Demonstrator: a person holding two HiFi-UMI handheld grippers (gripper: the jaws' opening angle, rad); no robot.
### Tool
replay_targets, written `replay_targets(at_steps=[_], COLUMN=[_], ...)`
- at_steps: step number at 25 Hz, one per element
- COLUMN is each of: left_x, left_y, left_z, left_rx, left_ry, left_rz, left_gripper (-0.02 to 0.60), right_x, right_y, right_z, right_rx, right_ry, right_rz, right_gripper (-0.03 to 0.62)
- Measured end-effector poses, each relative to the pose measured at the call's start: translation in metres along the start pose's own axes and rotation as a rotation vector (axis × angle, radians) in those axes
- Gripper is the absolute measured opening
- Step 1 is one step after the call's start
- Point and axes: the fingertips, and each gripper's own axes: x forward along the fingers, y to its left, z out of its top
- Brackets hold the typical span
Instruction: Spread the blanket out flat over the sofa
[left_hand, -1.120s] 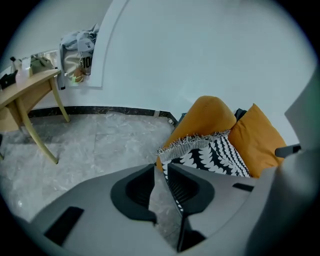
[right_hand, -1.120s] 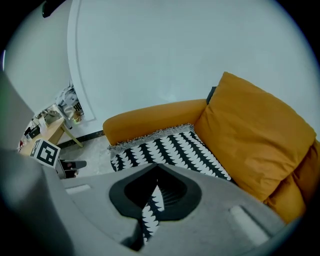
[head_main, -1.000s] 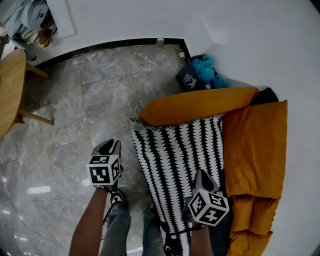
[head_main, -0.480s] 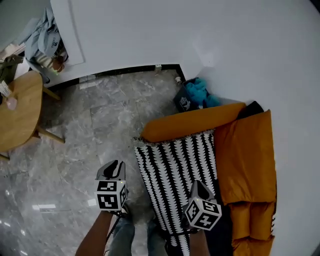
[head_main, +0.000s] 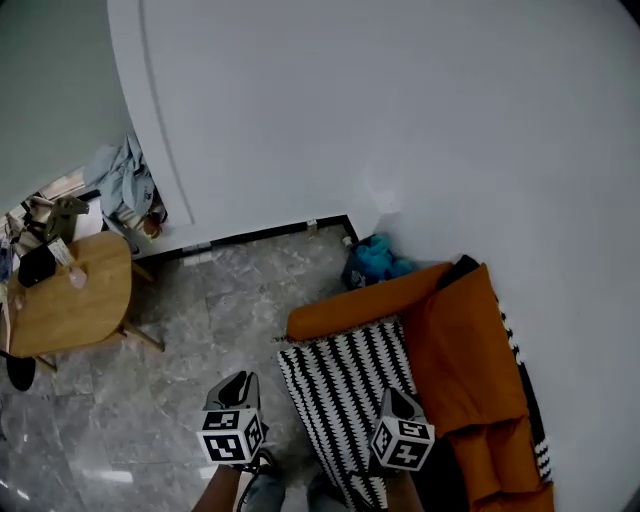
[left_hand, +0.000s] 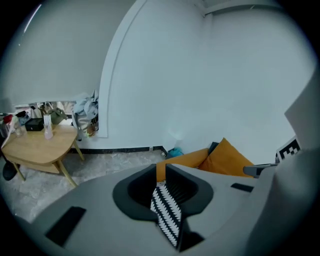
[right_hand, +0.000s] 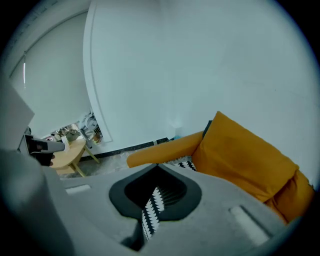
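Left gripper (head_main: 238, 386), jaws just closed further, and right gripper (head_main: 397, 401) each clamp the near edge of the blanket (head_main: 345, 385); its long axis runs away from both, along the sofa (head_main: 460, 350) seat.

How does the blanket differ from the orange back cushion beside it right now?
The blanket is black-and-white patterned; the back cushion is plain orange. The blanket stretches as a long narrow strip from the armrest toward the person; the back cushion is a broad slab on the wall side. The blanket looks thin, the back cushion thick and propped up. Both sit side by side on the sofa.
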Motion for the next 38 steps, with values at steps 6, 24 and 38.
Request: replay_targets(at_steps=[6, 24, 38], left_x=[-0.075, -0.142, -0.141], left_y=[-0.045, -0.081, -0.091], left_z=[0.051, 0.104, 0.106], left_rx=[0.055, 0.170, 0.178], left_ry=[-0.101, -0.209, -0.191], left_rz=[0.013, 0.013, -0.018], left_gripper=[0.043, 0.014, 0.014], right_x=[-0.074, -0.162, -0.178], right_y=[-0.018, -0.061, -0.052], right_z=[0.049, 0.106, 0.114], right_rx=[0.005, 0.003, -0.045], right_ry=[-0.092, -0.253, -0.277], right_rz=[0.048, 0.007, -0.023], right_gripper=[0.005, 0.005, 0.005])
